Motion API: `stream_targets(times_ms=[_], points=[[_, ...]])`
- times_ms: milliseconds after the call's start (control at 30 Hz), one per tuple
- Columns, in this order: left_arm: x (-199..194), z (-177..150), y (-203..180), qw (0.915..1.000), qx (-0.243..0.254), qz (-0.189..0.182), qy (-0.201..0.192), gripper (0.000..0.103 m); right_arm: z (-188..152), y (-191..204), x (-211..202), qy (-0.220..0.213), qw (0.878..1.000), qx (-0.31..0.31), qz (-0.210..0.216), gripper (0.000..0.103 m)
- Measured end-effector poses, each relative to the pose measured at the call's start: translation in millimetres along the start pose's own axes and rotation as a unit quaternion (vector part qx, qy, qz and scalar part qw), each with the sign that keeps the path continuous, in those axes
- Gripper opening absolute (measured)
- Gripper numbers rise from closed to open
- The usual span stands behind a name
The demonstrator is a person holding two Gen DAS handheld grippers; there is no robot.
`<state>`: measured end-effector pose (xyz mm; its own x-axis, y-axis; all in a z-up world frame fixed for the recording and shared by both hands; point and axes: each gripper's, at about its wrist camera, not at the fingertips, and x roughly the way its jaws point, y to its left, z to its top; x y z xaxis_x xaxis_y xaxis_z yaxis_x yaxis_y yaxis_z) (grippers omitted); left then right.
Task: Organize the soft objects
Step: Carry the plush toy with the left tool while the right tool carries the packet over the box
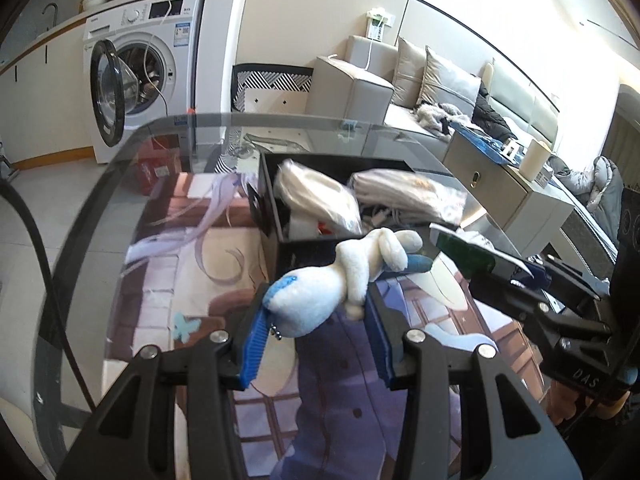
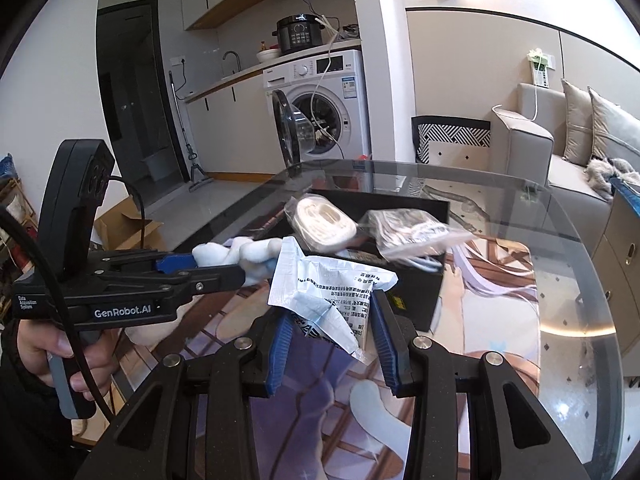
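I have the left gripper (image 1: 316,336) clamped on the head end of a plush rabbit (image 1: 340,276), its body hanging free ahead so it can drop into the black box (image 1: 280,216). My right gripper (image 2: 332,340) pinches a white packet (image 2: 332,288) by its lower edge, likely headed there too. Both hang above the glass table (image 2: 560,280), near two bagged bundles (image 2: 324,220) already inside.

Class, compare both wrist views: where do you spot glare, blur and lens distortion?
Left wrist view: the wall is washed out at upper right, the bagged items in the black box look smeared, and the glass table rim bows. Right wrist view: a bright patch blooms top right, and the table rim curves.
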<state>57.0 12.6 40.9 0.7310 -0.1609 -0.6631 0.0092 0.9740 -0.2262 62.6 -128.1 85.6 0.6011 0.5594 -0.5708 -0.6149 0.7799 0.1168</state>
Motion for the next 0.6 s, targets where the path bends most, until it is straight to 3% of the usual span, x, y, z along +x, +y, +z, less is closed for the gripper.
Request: stream_targets(times_ms=[600], points=[[18,42,-4,0.9992,0.012,0.025,-0.030,0.044,30,-9,23,-0.009,1.000,0.018,-0.001,0.038]])
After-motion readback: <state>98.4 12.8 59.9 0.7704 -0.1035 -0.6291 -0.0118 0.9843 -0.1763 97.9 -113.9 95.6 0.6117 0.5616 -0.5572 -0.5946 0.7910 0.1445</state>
